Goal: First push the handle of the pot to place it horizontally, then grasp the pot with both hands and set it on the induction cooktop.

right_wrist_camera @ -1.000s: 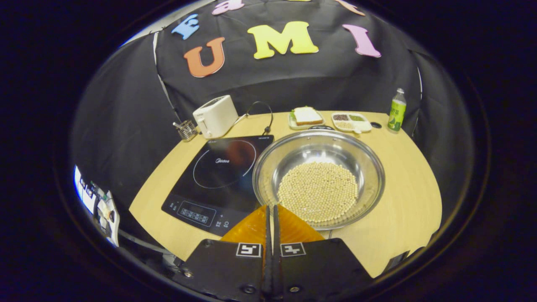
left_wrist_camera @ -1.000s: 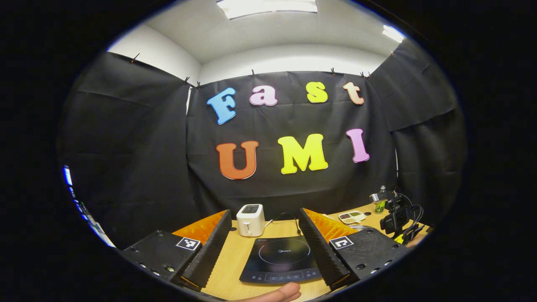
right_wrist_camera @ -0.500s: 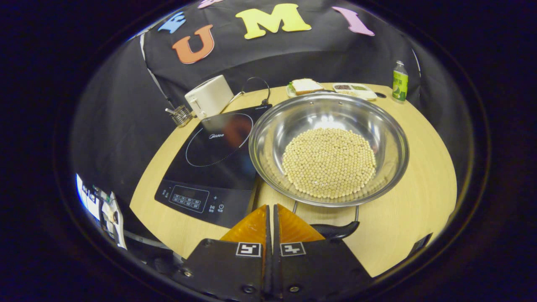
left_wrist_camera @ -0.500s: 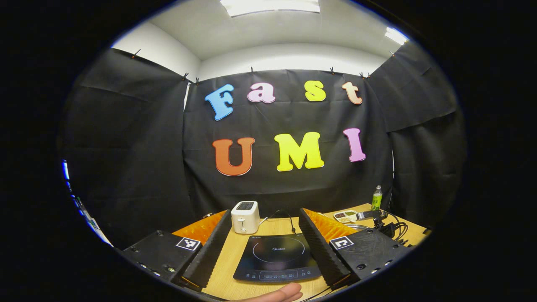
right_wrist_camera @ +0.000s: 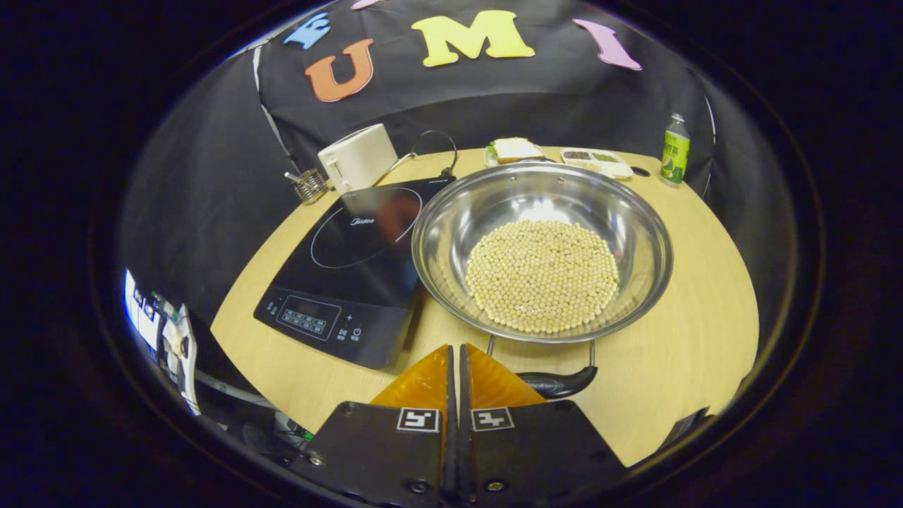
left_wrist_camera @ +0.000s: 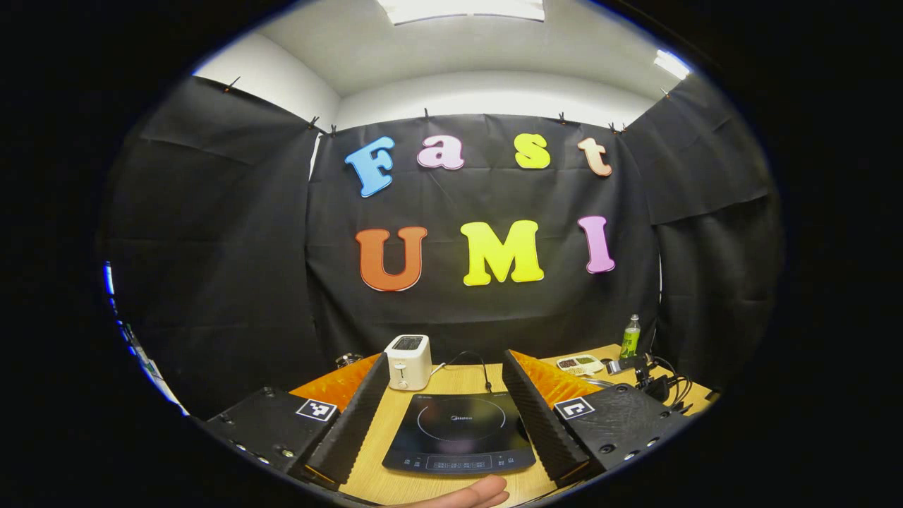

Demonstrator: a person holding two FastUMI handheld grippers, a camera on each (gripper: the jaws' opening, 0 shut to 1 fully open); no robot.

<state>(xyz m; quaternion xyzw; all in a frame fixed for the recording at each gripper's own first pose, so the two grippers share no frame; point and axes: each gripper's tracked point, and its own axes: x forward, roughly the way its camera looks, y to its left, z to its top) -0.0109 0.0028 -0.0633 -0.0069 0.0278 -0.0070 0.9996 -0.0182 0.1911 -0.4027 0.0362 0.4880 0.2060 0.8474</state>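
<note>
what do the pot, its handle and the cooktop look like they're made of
Pot: polished metal, likely stainless steel, with mirror-like glare on its walls. Handle: thin wire arms with a glossy black grip, probably plastic. Cooktop: smooth black glass-like top, reflective.

The induction cooktop carried a small white brand word, "Midea", inside its ring, ahead and left of the right gripper. The panel symbols and the bottle label were too small to read.

Black cloth walls, white ceiling with 2 lights, wooden table.
</note>
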